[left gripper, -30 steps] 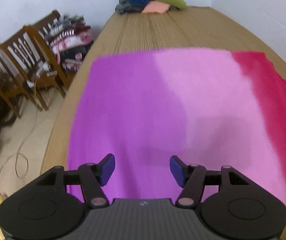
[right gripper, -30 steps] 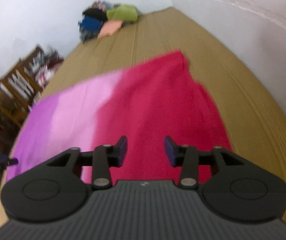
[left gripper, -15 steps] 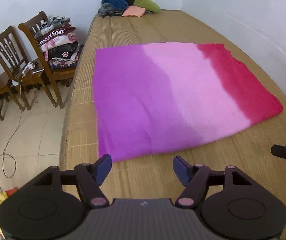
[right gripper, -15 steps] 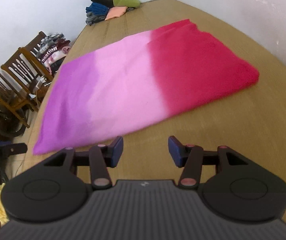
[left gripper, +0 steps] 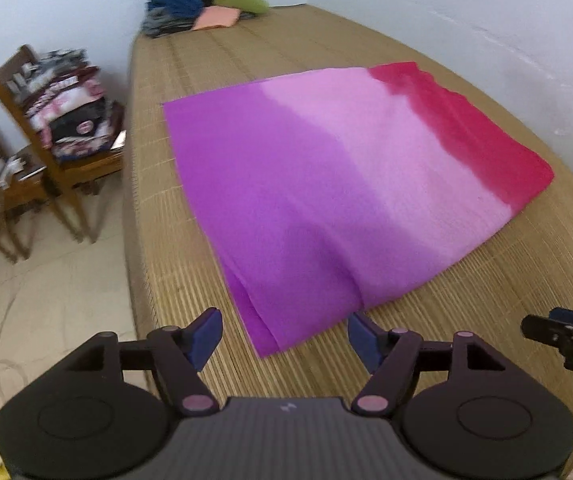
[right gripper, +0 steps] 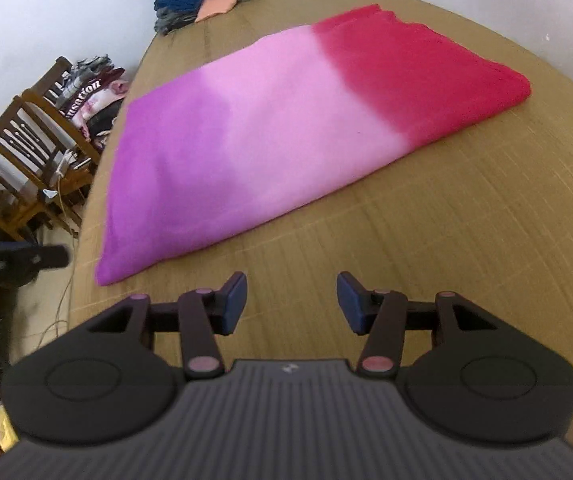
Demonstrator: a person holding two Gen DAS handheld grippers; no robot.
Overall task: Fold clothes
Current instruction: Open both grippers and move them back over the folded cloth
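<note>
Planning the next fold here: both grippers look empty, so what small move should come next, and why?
Probably ease the left gripper forward onto the purple near corner of the cloth. Its fingers stand open, straddling that layered corner; the right gripper hangs open over bare mat.

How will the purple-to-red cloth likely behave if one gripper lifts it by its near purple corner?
The cloth lies flat in thin layers that show at the near corner, so it will probably droop limply. With layers loose there, a pinch may catch only the top one. On the woven mat, it may drag rather than slide.
</note>
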